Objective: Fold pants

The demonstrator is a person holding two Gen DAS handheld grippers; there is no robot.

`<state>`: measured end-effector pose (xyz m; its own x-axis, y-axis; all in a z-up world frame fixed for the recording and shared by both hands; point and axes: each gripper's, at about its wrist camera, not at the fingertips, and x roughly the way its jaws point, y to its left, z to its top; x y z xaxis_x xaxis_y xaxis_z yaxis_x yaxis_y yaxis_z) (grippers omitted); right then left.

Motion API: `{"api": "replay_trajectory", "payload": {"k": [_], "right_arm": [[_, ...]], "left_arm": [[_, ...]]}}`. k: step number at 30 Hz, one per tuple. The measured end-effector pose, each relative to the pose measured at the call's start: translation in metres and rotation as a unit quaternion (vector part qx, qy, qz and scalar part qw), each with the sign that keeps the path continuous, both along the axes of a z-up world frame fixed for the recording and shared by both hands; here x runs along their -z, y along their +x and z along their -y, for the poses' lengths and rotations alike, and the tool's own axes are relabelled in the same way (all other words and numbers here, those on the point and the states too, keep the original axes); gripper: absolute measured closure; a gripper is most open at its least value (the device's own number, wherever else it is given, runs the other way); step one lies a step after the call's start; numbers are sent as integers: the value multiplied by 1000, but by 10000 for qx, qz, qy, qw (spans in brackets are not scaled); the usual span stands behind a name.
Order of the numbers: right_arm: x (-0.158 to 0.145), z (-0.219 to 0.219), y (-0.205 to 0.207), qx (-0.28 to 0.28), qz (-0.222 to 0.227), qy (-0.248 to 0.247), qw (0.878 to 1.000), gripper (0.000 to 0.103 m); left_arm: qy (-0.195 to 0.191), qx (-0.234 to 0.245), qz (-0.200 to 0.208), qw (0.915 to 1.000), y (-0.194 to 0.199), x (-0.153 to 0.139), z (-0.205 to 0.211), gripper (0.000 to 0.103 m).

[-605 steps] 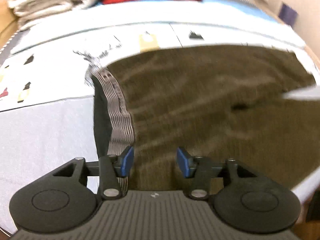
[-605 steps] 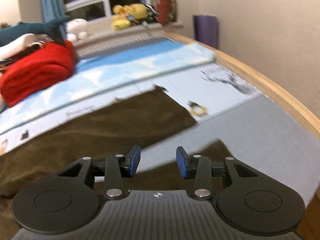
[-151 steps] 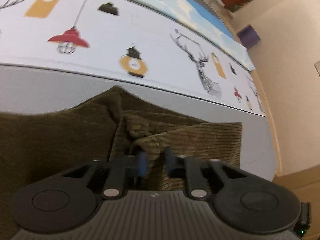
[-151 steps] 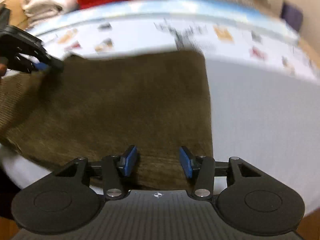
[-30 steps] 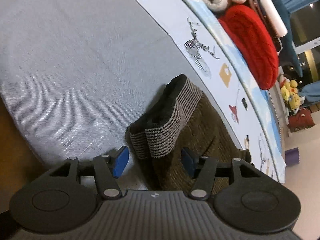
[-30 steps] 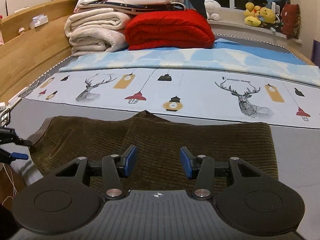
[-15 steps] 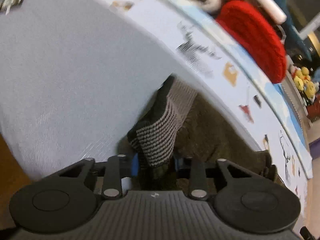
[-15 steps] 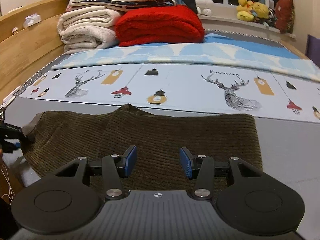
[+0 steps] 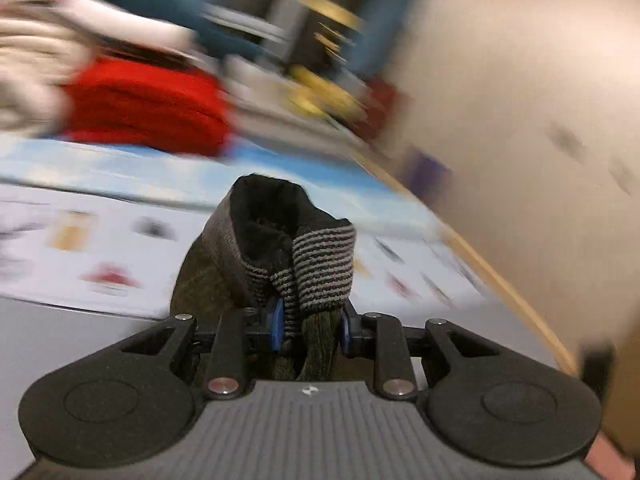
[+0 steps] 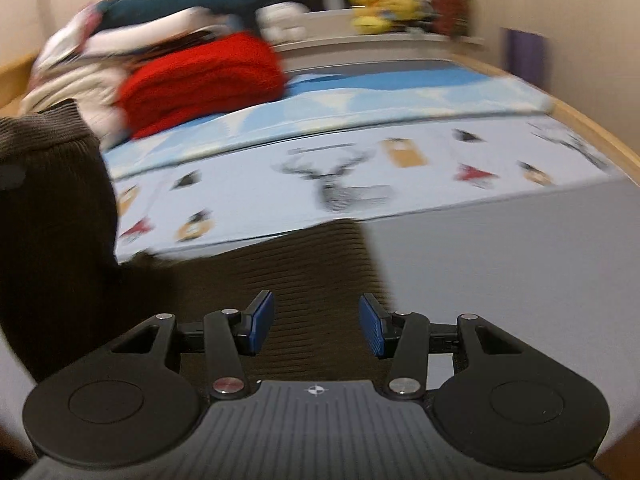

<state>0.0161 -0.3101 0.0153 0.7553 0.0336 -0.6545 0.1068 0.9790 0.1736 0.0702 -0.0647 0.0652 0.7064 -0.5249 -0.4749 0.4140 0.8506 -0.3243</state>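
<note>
The brown corduroy pants [image 10: 304,276] lie folded on the grey bed sheet [image 10: 520,256]. My left gripper [image 9: 308,326] is shut on their striped elastic waistband [image 9: 320,264], which bunches up above the blue pads and is lifted off the bed. In the right wrist view that raised waist end [image 10: 52,208] hangs as a dark flap at the left. My right gripper [image 10: 316,324] hovers open over the flat part of the pants near their right edge, with nothing pinched between its fingers.
A printed sheet with deer and lanterns [image 10: 352,184] lies behind the pants. A red blanket [image 10: 204,80] and cream folded bedding [image 10: 72,84] are stacked at the head of the bed. The wooden bed rim [image 10: 600,136] runs along the right, and plush toys [image 10: 380,8] sit on the sill.
My left gripper closed on the waistband and swept it up and across the bed, rolling as it went. My right gripper slid sideways over the pants and stayed open.
</note>
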Motion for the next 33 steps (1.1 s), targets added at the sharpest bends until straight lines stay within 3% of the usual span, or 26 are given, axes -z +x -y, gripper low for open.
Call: {"api": "replay_trajectory", "payload": {"k": [2,4,5,7,9,13,16,18,19,20,21,25,28,29,30,31,33], "right_arm": [[1,24,-5,474,-43,132,9988,54],[5,45,-10,815,-96,365,9960,54],[8,54,-12,930,-137,542,9941,53],[14,67,-14,993,-234,1047,9893,53],[22,71,-13,823,-362,1553,9838,46],[34,52,2,162,-713,2077,9755,30],[44,32,13,-97,-1043,2021,9738,23],[51,19,21,-202,-1264,1878,9738,22],[56,14,24,-222,-1369,1792,9740,22],[62,10,27,-211,-1494,1698,9738,22],[68,6,30,-144,-1584,1574,9746,21],[75,-9,32,4,-1526,1339,9792,21],[71,-18,29,-56,-1328,1081,9852,40],[67,-21,27,-105,-1221,982,9876,52],[62,-22,24,-174,-1061,846,9906,62],[55,-25,21,-265,-899,723,9930,65],[32,-21,16,-469,-357,651,9961,87]], "left_arm": [[424,886,-365,9945,0,21,55,59],[848,1287,-705,9855,0,39,88,53],[733,1289,-769,9860,1,40,90,53],[310,1102,-813,9901,7,26,72,51],[211,876,-784,9928,19,7,50,47],[1108,621,-620,9900,48,-18,12,47],[1645,436,-574,9837,52,-5,-15,47],[1590,232,-722,9844,49,17,-38,47],[1602,151,-1062,9812,49,35,-45,48],[1780,-12,-1474,9729,51,48,-50,57],[1867,-179,-1625,9687,57,53,-52,58],[1720,-287,-1279,9763,65,47,-61,56],[1575,-495,-1475,9752,70,50,-68,56],[1532,-524,-1492,9755,69,49,-69,56],[1510,-530,-1465,9762,64,42,-73,56],[1521,-521,-1408,9769,66,42,-70,56],[1560,-493,-1333,9775,61,34,-70,56]]}}
